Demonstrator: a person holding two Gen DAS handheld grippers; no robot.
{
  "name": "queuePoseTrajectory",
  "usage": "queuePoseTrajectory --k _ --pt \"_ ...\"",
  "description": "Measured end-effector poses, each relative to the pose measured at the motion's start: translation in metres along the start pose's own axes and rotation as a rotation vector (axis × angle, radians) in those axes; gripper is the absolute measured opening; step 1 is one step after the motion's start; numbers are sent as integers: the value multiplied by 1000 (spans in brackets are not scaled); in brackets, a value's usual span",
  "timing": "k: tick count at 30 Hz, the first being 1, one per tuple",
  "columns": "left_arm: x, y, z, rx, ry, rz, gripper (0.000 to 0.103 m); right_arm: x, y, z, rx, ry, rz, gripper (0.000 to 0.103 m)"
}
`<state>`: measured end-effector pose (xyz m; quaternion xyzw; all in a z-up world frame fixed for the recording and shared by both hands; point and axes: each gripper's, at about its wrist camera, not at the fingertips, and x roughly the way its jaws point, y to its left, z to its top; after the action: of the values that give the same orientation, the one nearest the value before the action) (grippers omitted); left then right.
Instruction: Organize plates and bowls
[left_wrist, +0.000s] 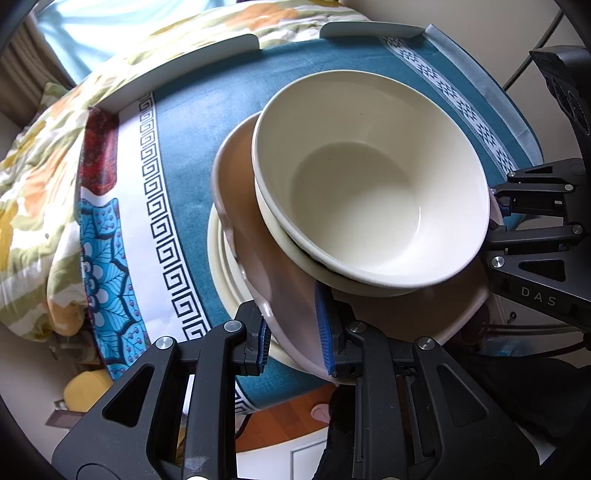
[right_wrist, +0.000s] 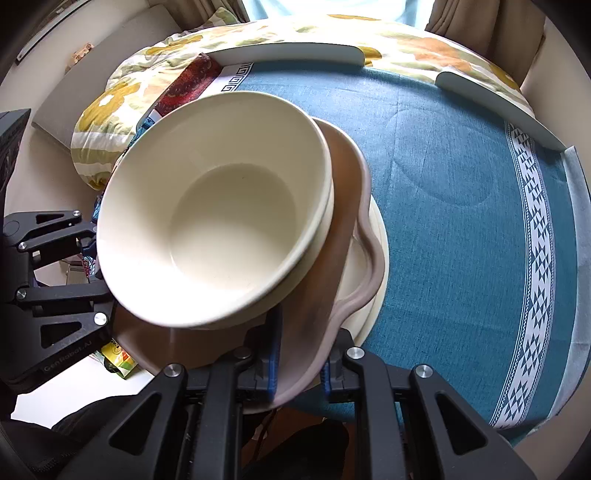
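Left wrist view: teal tablecloth (left_wrist: 207, 155) w/ Greek-key border on a table w/ white raised edge rails (left_wrist: 207, 55); floral bedding (left_wrist: 40, 155) behind at left, wood floor below the table edge. On the cloth sits a cream plate (left_wrist: 221, 273); above it a mauve wavy-rimmed plate (left_wrist: 280, 280), tilted. On the mauve plate: two nested cream bowls (left_wrist: 369, 177), top one empty, mouths up and leaning toward the camera. Left gripper (left_wrist: 295, 339) pinches the mauve plate's near rim betw. blue pads (left_wrist: 325, 332), jaws nearly together. Right gripper (left_wrist: 498, 210) at far right of the plate, jaws narrow on its rim.

Right wrist view: same cloth (right_wrist: 461, 206), triangle-pattern border at right, rails (right_wrist: 288, 51) at back, bedding (right_wrist: 122, 96), curtain at top right. Bowls (right_wrist: 214, 221) empty, stacked on mauve plate (right_wrist: 343, 258), which overlaps the cream plate (right_wrist: 376, 288) underneath. Right gripper (right_wrist: 299, 365) clamps the mauve rim, jaws almost closed on it. Left gripper (right_wrist: 88, 240) at left; its tips hidden behind the bowls.
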<state>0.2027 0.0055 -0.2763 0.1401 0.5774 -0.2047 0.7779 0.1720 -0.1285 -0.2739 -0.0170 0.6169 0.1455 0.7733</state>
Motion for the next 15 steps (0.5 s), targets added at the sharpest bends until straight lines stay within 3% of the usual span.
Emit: queuePoseTrajectory --k 6,15 --pt "-7 -3 5 35 10 78 20 -7 -2 5 19 24 -40 19" --pt "-24 -2 4 28 21 73 20 -31 -3 4 35 13 -52 20"
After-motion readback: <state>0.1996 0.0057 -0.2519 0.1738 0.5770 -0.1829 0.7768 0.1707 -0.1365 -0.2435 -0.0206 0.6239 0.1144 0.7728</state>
